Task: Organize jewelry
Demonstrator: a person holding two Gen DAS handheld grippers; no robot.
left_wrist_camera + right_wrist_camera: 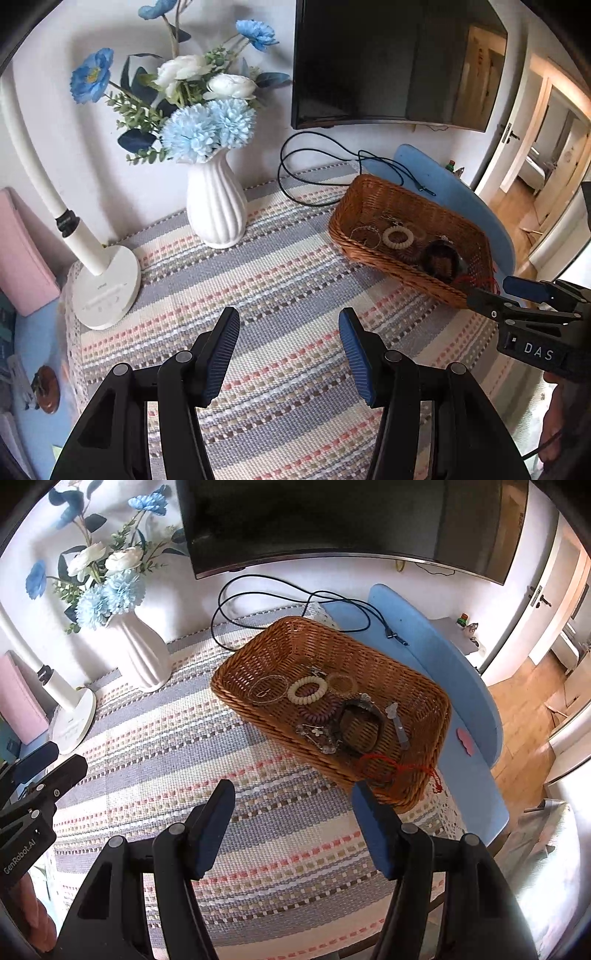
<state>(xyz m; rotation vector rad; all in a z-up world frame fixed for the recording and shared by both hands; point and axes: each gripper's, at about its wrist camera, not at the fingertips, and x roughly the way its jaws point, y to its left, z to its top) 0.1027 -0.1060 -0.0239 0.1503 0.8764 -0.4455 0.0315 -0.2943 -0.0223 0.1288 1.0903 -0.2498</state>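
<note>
Here, a striped woven cloth fills the centre of the frame. A dark screen spans the top edge. A white vase of blue and white flowers stands upper left. At centre right, a wicker basket holds the jewelry: bracelets, coil bands, a red cord. At the bottom, the left gripper and right gripper hover above bare cloth, jaws apart, empty.

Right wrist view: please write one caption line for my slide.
Open right gripper above a striped cloth, facing a wicker basket of jewelry beside a white vase.
</note>
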